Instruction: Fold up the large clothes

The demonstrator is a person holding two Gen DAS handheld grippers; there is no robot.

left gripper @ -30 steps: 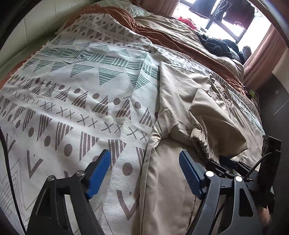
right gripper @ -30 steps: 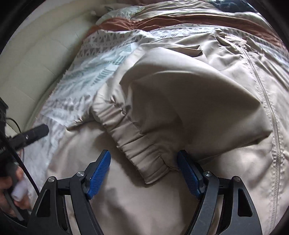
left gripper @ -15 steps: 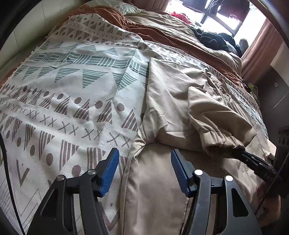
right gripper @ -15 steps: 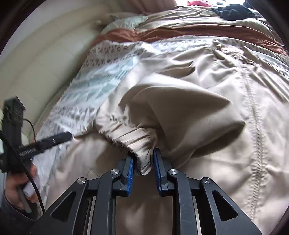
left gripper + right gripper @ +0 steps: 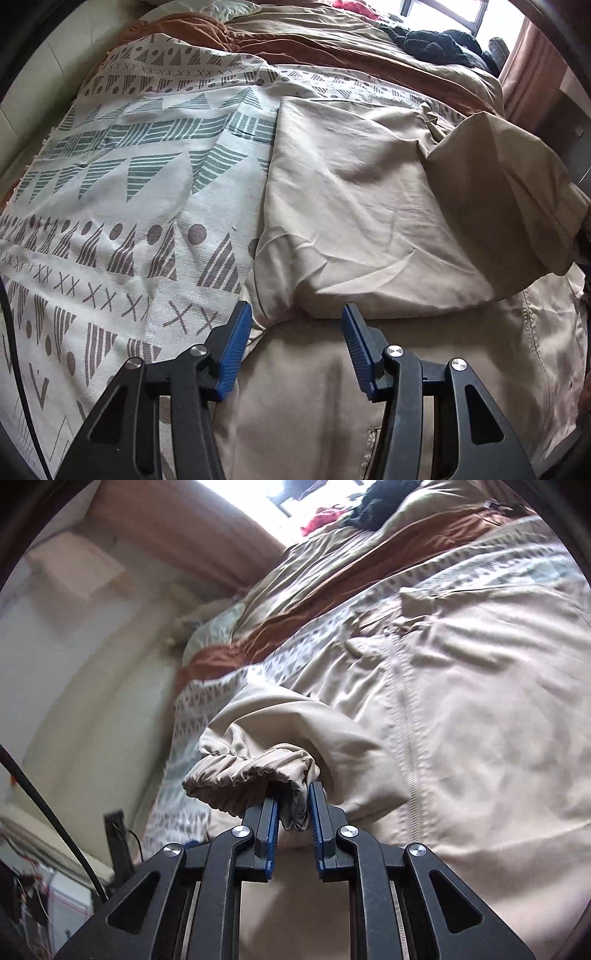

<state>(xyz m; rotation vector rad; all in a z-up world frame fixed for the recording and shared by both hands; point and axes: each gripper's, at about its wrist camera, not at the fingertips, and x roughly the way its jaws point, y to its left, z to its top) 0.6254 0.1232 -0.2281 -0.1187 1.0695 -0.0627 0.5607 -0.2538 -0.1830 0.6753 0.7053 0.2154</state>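
A large beige jacket (image 5: pixel 369 206) lies spread on a patterned blanket (image 5: pixel 129 206) on the bed. My left gripper (image 5: pixel 295 332) hovers over the jacket's left edge where a fold bulges. Its jaws are closing, with fabric below and between them, and the blue pads (image 5: pixel 236 343) are not pressing on it. In the right wrist view my right gripper (image 5: pixel 293 805) is still closing and pinches the gathered elastic cuff (image 5: pixel 251 775) of a sleeve, lifted off the jacket body (image 5: pixel 480 738). That raised sleeve (image 5: pixel 498 192) shows at the right of the left wrist view. The zip (image 5: pixel 406 731) runs down the jacket front.
A rust-brown and tan duvet (image 5: pixel 295 40) is bunched at the far end of the bed, with dark clothes (image 5: pixel 432 44) and a red item near the window. A curtain (image 5: pixel 532 74) hangs at the right. A pale padded wall (image 5: pixel 92 664) borders the bed's left side.
My right gripper shut on the sleeve cuff and lifted it up and across the jacket. My left gripper moved in over the jacket's left edge and its jaws narrowed.
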